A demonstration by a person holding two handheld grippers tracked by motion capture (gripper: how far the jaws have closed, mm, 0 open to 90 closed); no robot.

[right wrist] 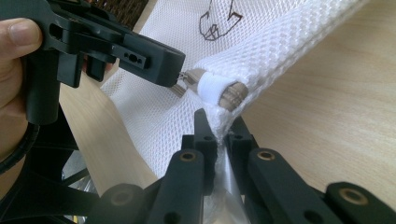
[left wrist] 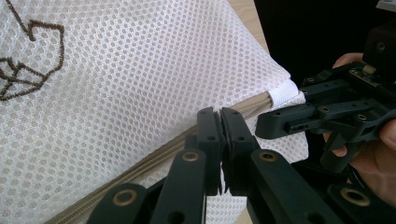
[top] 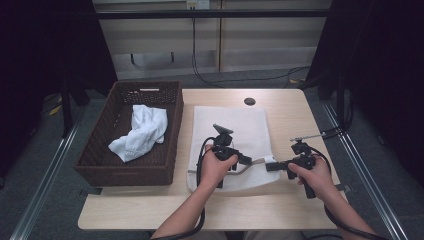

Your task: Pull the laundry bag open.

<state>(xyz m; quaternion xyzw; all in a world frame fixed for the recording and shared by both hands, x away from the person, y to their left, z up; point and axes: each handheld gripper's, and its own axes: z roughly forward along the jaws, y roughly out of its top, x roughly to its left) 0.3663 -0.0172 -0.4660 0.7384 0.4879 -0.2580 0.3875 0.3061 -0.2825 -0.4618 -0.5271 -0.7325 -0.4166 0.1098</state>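
A white mesh laundry bag (top: 230, 125) lies flat in the middle of the wooden table (top: 295, 115), its tan zipper (left wrist: 154, 156) along the near edge. My left gripper (top: 248, 160) is shut at the zipper's right end. In the right gripper view its tip (right wrist: 179, 71) pinches the small metal zipper pull (right wrist: 180, 87). My right gripper (top: 269, 166) is shut on the bag's near right corner (right wrist: 219, 100), with the mesh caught between its jaws and lifted slightly off the table. The two grippers face each other, almost touching.
A dark wicker basket (top: 95, 155) stands on the left of the table, right beside the bag, with a crumpled white cloth (top: 140, 132) in it. A round cable hole (top: 249, 101) sits behind the bag. Bare wood lies to the right and front.
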